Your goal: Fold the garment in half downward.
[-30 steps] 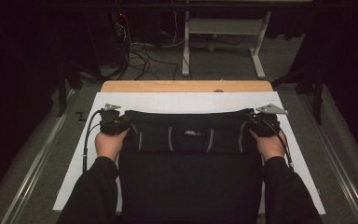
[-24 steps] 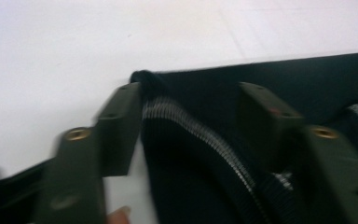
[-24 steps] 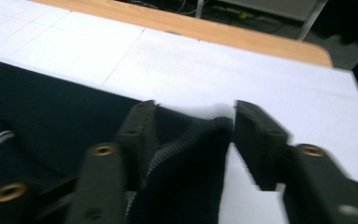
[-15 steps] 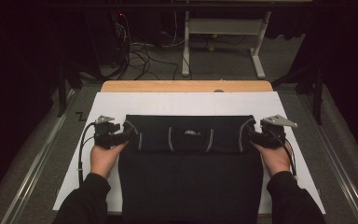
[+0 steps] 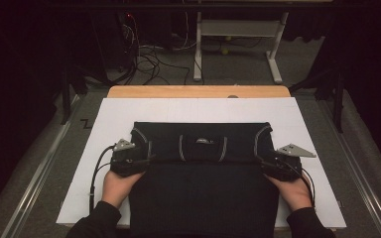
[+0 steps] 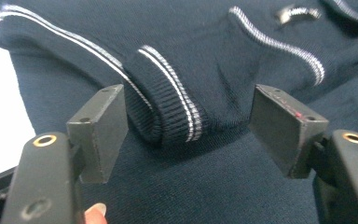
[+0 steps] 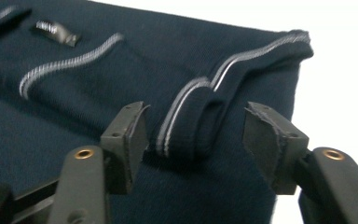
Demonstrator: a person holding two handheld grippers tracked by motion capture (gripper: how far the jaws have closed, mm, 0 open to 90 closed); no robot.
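A person folds a dark navy knitted sweater with pale striped ribbed cuffs point(image 5: 203, 168) on a white sheet-covered table point(image 5: 302, 119), its far part already turned over onto the body. The left gripper point(image 6: 189, 128) and the right gripper point(image 7: 193, 140) stand at the fold's two ends, jaws apart, having just been opening; a ribbed cuff point(image 6: 168, 107) lies between each pair, the pads off the cloth. This looks like the release after one fold. The next move likely calls for backing clear without snagging either cuff, then taking a fresh hold. White table shows left, right and beyond; the sweater's near hem reaches the table's front edge by the person's sleeves.
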